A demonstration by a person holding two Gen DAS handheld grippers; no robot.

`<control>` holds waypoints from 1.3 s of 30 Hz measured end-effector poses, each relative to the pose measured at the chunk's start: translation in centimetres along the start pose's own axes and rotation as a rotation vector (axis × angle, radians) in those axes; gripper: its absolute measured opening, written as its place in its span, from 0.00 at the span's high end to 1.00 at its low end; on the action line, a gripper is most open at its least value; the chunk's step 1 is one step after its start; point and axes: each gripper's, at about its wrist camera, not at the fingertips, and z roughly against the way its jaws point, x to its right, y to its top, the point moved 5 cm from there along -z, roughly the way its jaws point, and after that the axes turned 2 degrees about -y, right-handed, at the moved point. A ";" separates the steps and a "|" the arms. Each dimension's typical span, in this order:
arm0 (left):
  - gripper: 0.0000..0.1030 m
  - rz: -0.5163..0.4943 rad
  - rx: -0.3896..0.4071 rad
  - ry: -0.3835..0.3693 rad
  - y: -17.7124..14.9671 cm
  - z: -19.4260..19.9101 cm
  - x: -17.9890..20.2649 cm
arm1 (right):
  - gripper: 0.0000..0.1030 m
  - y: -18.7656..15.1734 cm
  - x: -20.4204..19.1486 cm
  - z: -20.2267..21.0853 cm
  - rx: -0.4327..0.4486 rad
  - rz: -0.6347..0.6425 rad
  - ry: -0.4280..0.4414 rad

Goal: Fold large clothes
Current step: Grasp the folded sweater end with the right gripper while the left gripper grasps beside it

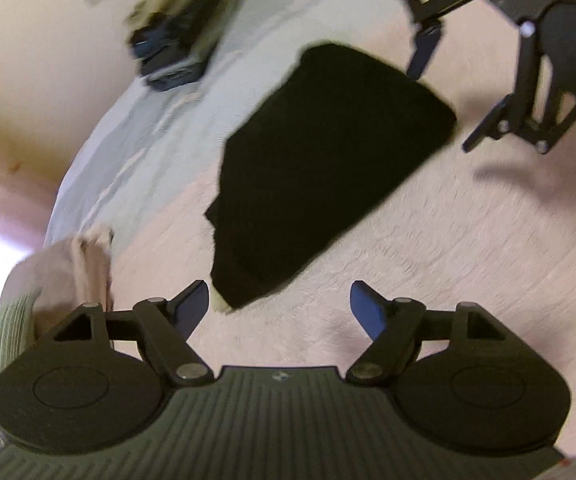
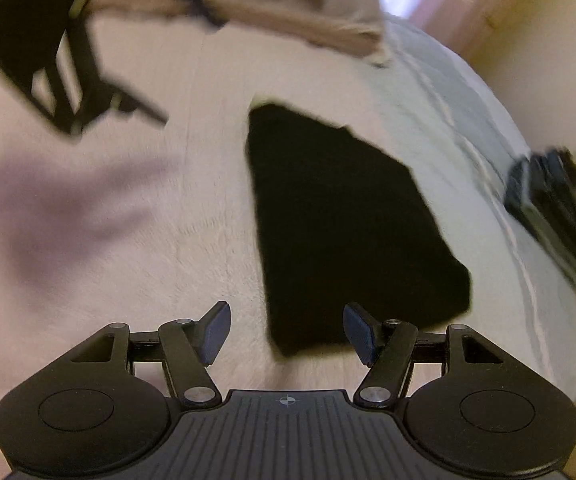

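With the left gripper and right gripper both spread and empty, we leave the folded black garment mid-bed (pink blanket), clearing it without snagging.

I work in a bedroom at home: a bed under a fluffy pink blanket with a pale blue sheet beside it, a stack of folded dark clothes near plain cream walls.

one folded black garment, one dark clothes stack; two tongs
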 end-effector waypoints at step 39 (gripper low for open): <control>0.69 -0.224 -0.013 -0.200 4.8 -8.4 -0.3 | 0.23 -3.3 4.3 -1.9 0.060 0.282 -0.052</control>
